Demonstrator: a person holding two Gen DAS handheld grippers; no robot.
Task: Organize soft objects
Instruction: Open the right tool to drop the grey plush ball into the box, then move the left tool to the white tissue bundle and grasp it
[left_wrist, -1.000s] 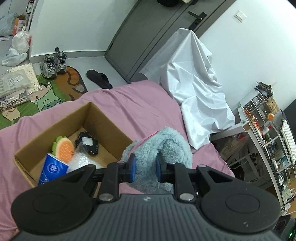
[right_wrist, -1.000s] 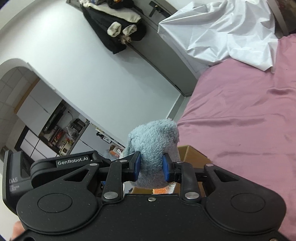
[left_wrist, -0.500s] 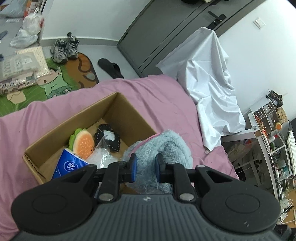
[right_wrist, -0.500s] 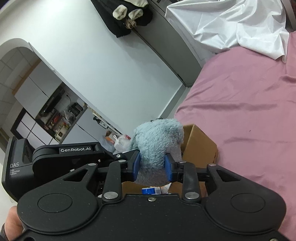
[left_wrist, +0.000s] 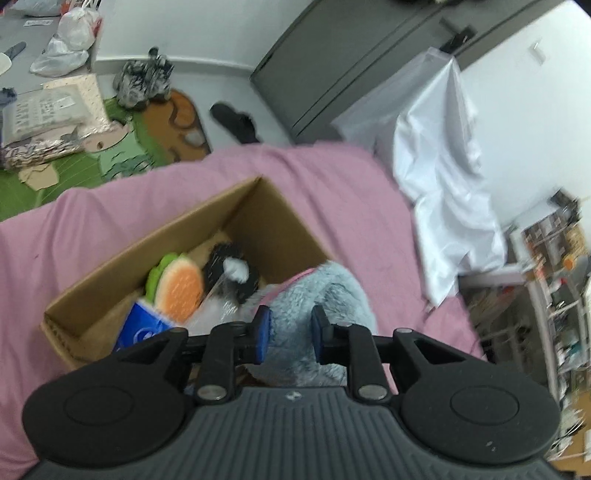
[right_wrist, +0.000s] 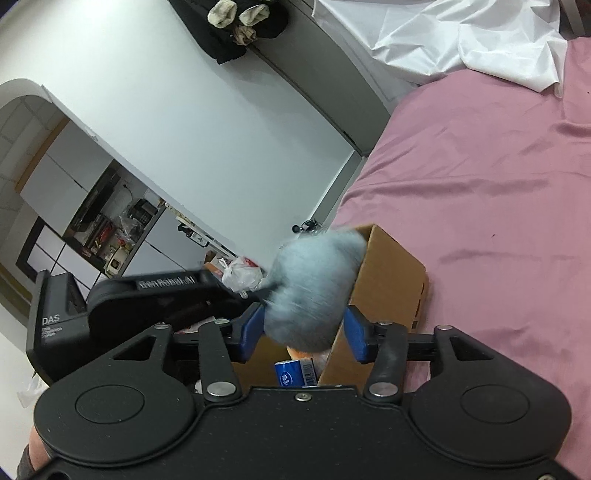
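Observation:
A fluffy grey-blue plush slipper (left_wrist: 317, 295) with pink trim hangs at the near right corner of an open cardboard box (left_wrist: 255, 206) on the pink bed. My left gripper (left_wrist: 290, 330) is shut on the slipper. In the right wrist view my right gripper (right_wrist: 304, 334) has its jaws spread wider than the slipper (right_wrist: 314, 280), which looks motion-blurred between them. The box (right_wrist: 391, 280) holds an orange and green sponge (left_wrist: 179, 286), a blue tissue pack (left_wrist: 142, 328), a black object (left_wrist: 229, 273) and clear plastic wrap.
The pink bedsheet (left_wrist: 110, 221) spreads around the box. A white sheet (left_wrist: 443, 177) drapes over furniture at the right. Shoes, a slipper and a green mat (left_wrist: 74, 166) lie on the floor beyond the bed. A cluttered shelf (left_wrist: 554, 266) stands far right.
Both grippers carried the slipper toward the box, which now looks larger and closer. The right gripper's jaws have spread apart from the slipper. The left gripper still clamps it.

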